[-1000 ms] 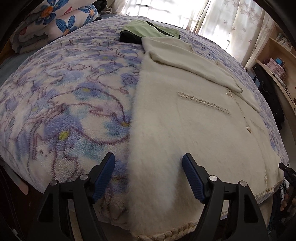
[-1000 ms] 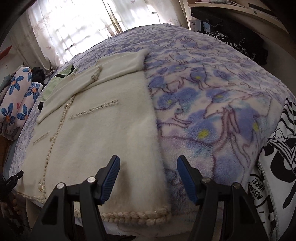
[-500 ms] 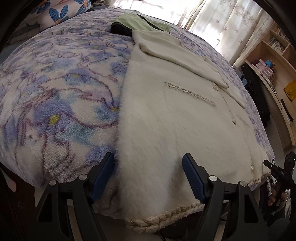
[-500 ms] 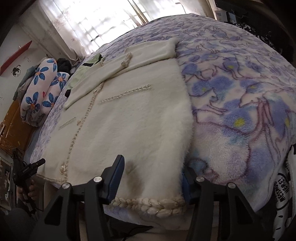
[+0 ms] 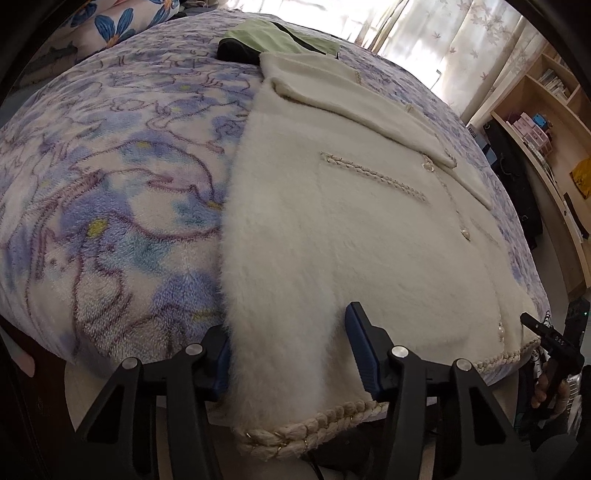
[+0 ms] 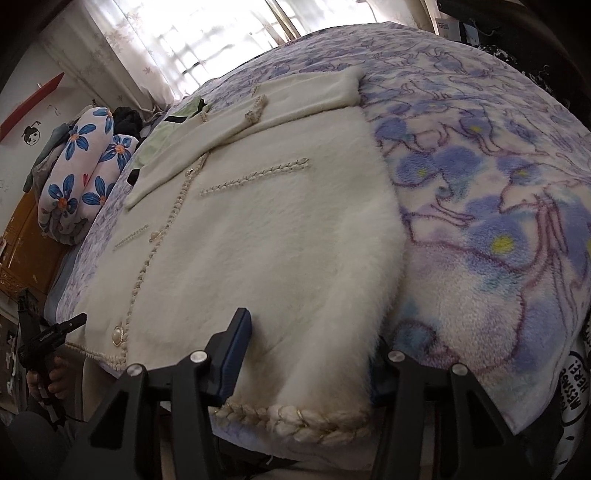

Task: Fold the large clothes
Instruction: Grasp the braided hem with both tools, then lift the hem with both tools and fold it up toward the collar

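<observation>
A fluffy cream cardigan [image 5: 351,229] with braided trim and pearl buttons lies flat on the bed, sleeves folded across its chest. In the left wrist view my left gripper [image 5: 288,354] straddles the hem's left corner. Its jaws are closing, and the blue pads [image 5: 356,339] dent the bunched fur between them. In the right wrist view the cardigan [image 6: 277,229] fills the middle. My right gripper [image 6: 306,358] pinches the hem's right corner above the braid. One of its pads [image 6: 236,343] shows, while fur hides the other.
A purple-blue fleece blanket [image 5: 110,184] covers the bed. A green garment [image 5: 273,35] over something black lies beyond the collar. Floral pillows [image 6: 81,166] are stacked at the far left. Wooden shelves [image 5: 546,110] stand to the right, and a black-and-white printed bag [image 6: 576,387] hangs by the bed's corner.
Both grippers have tipped down and come onto the hem corners. Their jaws have narrowed, and the fur now bunches up between the pads. The cardigan still lies flat.
</observation>
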`<state>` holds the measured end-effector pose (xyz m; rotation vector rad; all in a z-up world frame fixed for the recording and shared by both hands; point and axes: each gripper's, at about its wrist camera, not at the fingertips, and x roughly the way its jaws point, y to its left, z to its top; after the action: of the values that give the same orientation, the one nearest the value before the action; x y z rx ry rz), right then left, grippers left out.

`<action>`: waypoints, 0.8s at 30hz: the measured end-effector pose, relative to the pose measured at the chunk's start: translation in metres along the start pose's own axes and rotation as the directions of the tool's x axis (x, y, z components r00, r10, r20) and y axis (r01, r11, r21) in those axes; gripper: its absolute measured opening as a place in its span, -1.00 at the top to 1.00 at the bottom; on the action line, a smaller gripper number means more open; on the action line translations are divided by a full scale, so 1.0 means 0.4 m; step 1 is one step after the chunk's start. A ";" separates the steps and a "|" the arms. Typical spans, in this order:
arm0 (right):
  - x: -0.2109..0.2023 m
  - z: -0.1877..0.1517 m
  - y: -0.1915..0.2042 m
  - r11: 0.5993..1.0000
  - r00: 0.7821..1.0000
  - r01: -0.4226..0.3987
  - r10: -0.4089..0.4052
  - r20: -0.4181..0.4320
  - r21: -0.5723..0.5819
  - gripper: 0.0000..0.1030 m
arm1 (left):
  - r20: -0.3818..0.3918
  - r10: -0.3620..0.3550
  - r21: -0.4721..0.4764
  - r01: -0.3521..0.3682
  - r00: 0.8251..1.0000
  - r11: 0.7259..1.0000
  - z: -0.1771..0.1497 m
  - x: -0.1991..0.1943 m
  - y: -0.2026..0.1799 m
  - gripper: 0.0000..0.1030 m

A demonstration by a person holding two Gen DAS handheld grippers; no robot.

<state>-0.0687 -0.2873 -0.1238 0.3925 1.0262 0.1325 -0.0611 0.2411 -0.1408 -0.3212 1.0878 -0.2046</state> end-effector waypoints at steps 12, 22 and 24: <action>-0.003 0.002 0.011 1.000 1.000 0.009 -0.009 0.017 0.003 0.52 | -0.111 -0.099 0.009 0.101 0.989 0.995 -0.003 0.012 -0.039 0.76; -0.068 0.061 0.046 0.994 0.988 -0.105 0.104 0.112 -0.001 0.63 | 0.008 -0.344 -0.152 0.342 0.939 0.927 0.076 -0.056 -0.059 0.78; -0.076 0.095 0.069 0.991 0.982 -0.130 0.132 0.135 -0.022 0.64 | 0.066 -0.379 -0.156 0.385 0.923 0.910 0.118 -0.078 -0.073 0.79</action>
<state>-0.0498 -0.2805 -0.0714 0.4518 0.8643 0.2275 -0.0334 0.2311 -0.0844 -0.6882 1.0016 -0.4574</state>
